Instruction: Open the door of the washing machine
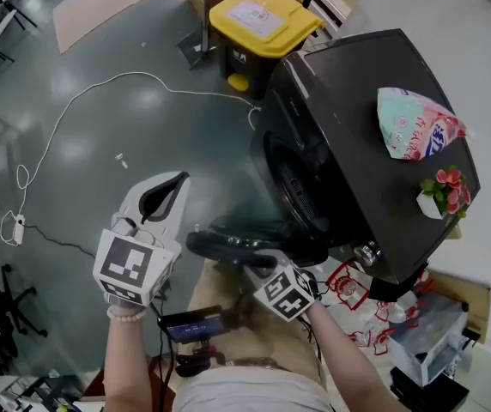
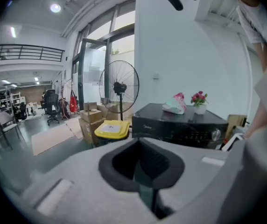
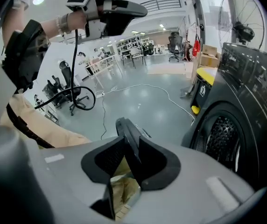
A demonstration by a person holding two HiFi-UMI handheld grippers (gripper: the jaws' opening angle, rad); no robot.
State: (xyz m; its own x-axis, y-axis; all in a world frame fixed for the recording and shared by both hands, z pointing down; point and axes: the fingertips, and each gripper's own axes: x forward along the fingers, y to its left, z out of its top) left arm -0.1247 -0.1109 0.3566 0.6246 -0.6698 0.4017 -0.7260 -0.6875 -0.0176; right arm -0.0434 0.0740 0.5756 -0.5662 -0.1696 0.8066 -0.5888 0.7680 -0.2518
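Right gripper view showed your right gripper (image 3: 129,149) shut on the dark rim of the door (image 3: 123,127). The rim ran between both pads, with its tip poking out past them. Beside it, in the head view, your left gripper (image 1: 166,191) hung raised over the floor. Its jaws were pressed together on nothing, and it was well apart from the door.

The door stood swung well off the front of the washing machine (image 1: 357,84), and the drum (image 3: 223,134) lay open to view behind it. From that I judge the opening was nearly done. To finish it well, you needed a firm pinch. You also needed to lead the rim round in an arc about its hinge rather than tug it straight out, since a thin rim could slip from the pads. Holding the left gripper out of the door's path would have helped too.

Farther off, a packet (image 1: 413,125) and a flower pot (image 1: 441,194) sat at the right edge of the washing machine's top. A yellow-lidded bin (image 1: 261,20) stood on the floor beyond its far corner.
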